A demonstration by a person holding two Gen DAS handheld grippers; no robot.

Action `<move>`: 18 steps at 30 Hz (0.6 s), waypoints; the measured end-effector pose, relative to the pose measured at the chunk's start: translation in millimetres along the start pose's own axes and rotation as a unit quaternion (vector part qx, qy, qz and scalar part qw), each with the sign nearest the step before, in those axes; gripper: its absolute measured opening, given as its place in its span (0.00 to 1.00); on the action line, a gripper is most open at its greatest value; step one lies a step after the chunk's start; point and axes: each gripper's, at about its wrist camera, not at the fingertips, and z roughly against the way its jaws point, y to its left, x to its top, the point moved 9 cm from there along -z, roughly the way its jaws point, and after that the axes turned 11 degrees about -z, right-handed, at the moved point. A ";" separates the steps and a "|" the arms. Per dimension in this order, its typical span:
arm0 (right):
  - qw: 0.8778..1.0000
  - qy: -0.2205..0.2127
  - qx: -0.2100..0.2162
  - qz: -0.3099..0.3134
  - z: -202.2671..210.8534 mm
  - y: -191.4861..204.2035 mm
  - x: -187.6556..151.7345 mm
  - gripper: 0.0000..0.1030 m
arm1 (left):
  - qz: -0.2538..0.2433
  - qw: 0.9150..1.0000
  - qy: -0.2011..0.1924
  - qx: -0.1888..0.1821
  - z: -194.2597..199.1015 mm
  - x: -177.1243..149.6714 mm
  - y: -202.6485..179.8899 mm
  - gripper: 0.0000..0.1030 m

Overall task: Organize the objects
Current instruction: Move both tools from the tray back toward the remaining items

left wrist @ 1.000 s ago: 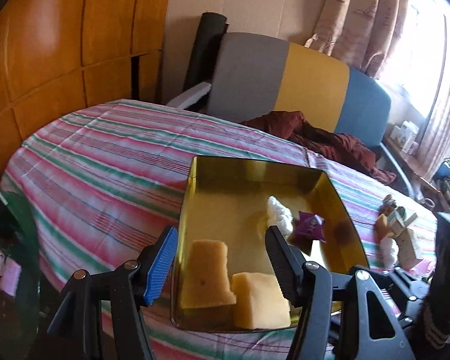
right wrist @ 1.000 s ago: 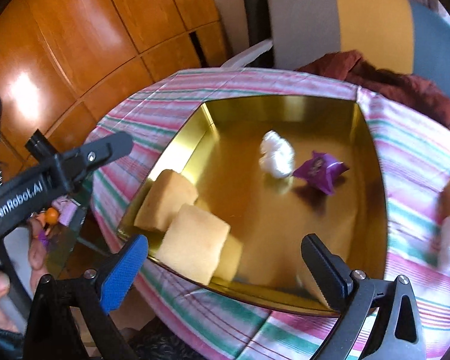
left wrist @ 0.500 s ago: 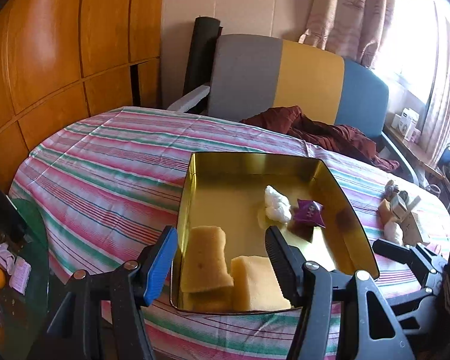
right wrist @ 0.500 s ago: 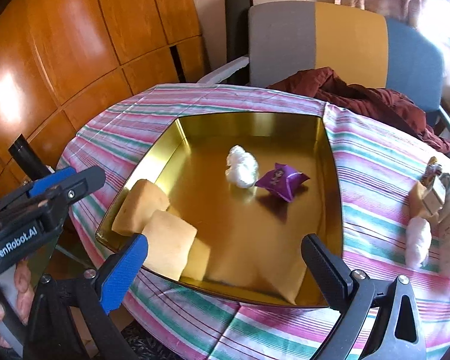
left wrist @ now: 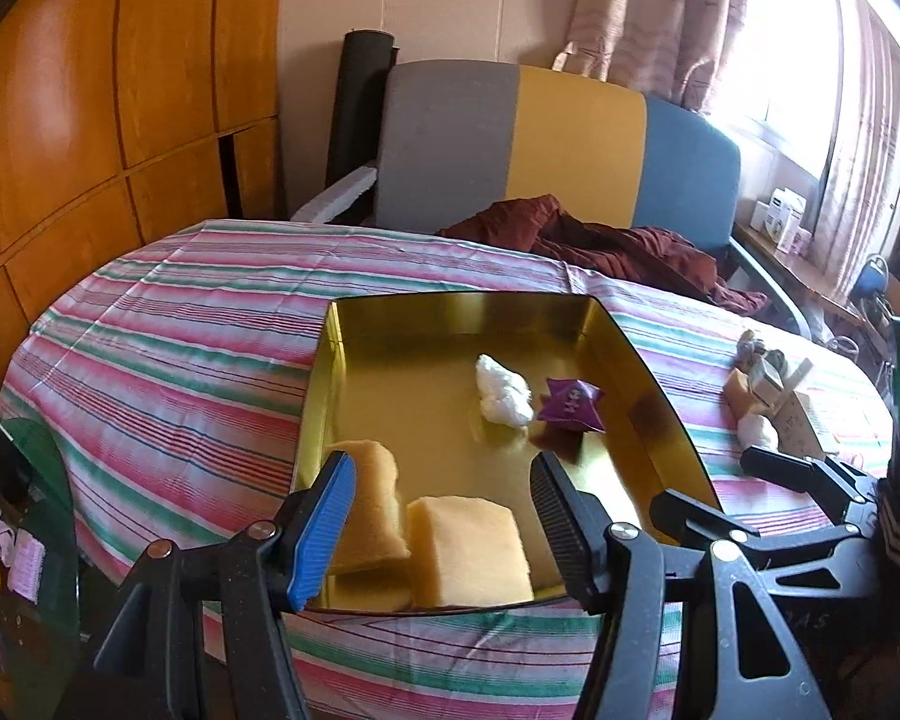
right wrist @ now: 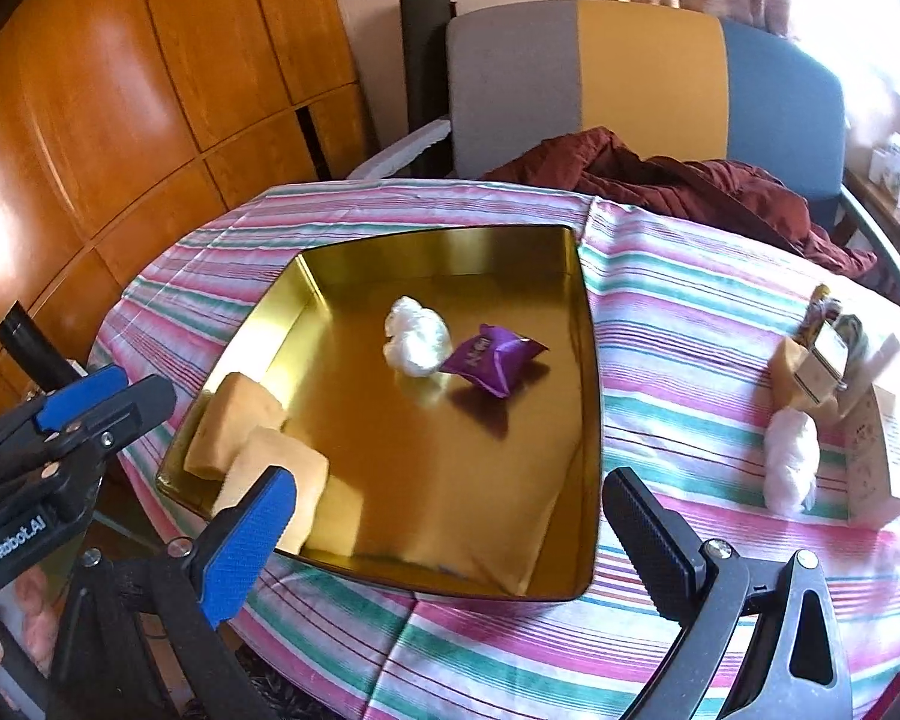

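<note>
Left gripper (left wrist: 441,510): jaws spread, nothing between the pads, poised above the near edge of the gold tray (left wrist: 642,360).

Two yellow sponges (left wrist: 468,558) in the tray's near-left corner, touching each other, long axes running near to far; seen between the left gripper's fingers but below and beyond them, no contact.

White wad (right wrist: 417,336) and purple packet (right wrist: 492,357) near the tray centre, just beside each other, packet on the right with long axis left to right, slightly tilted. Both well beyond either gripper.

Right gripper (right wrist: 450,516): jaws spread wide, empty, over the tray's near edge.

Tray floor between sponges and packet bare; near-right portion also bare. Striped tablecloth (right wrist: 678,324) open on the left and far sides of the tray.

Right of tray, well apart: second white wad (right wrist: 792,468), small boxes (right wrist: 870,450) and other small items clustered near the table's right edge.
</note>
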 end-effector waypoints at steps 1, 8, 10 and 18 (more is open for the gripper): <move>1.000 0.000 -0.001 -0.001 -0.3 -2.4 0.2 1.00 | -0.002 1.000 0.001 -0.002 -0.7 -0.2 -2.7 0.60; 1.000 -0.004 -0.017 -0.023 3.8 -28.8 4.8 1.00 | -0.026 0.999 0.006 -0.032 -4.8 1.8 -26.8 0.60; 0.999 -0.006 -0.026 -0.033 6.7 -42.2 6.4 1.00 | -0.033 0.998 0.006 -0.044 -5.7 3.6 -35.3 0.60; 0.993 -0.019 -0.074 -0.088 33.0 -115.5 10.2 1.00 | -0.059 0.994 0.022 -0.095 -15.6 8.2 -75.0 0.60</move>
